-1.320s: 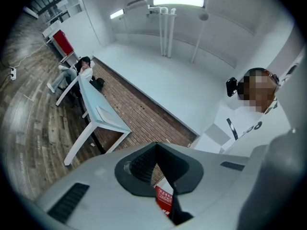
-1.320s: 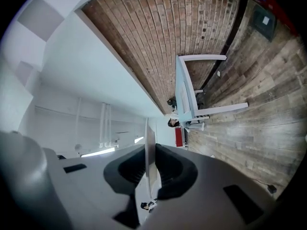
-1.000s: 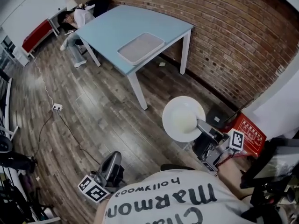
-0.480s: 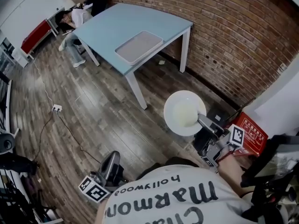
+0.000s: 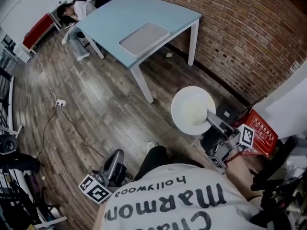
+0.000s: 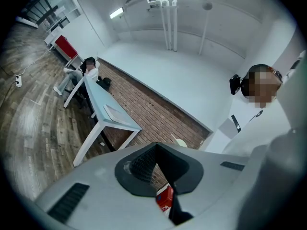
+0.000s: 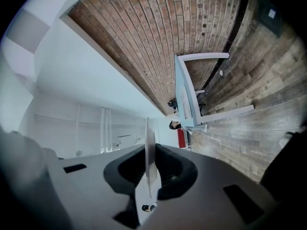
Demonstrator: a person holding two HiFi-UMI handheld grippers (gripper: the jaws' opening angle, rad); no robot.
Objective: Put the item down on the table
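Observation:
In the head view a round white plate (image 5: 193,110) hangs level above the wooden floor, and my right gripper (image 5: 211,119) is shut on its near right rim. The right gripper view shows the plate (image 7: 150,152) edge-on, clamped between the two jaws of that gripper (image 7: 149,169). The light blue table (image 5: 139,13) stands further off by the brick wall, with a grey tray (image 5: 144,38) near its front edge. My left gripper (image 5: 113,163) hangs low at the left. In its own view this gripper (image 6: 155,147) is shut with nothing in it.
A red box (image 5: 259,134) stands on the floor to the right of the plate. A power strip (image 5: 60,102) with a cable lies on the floor at the left. A person (image 5: 80,7) sits at the table's far end. The brick wall (image 5: 249,37) runs behind the table.
The plate, held in the right gripper, has drifted a little up and right in the view. A dark trouser leg has come into view below it. The left gripper has barely moved.

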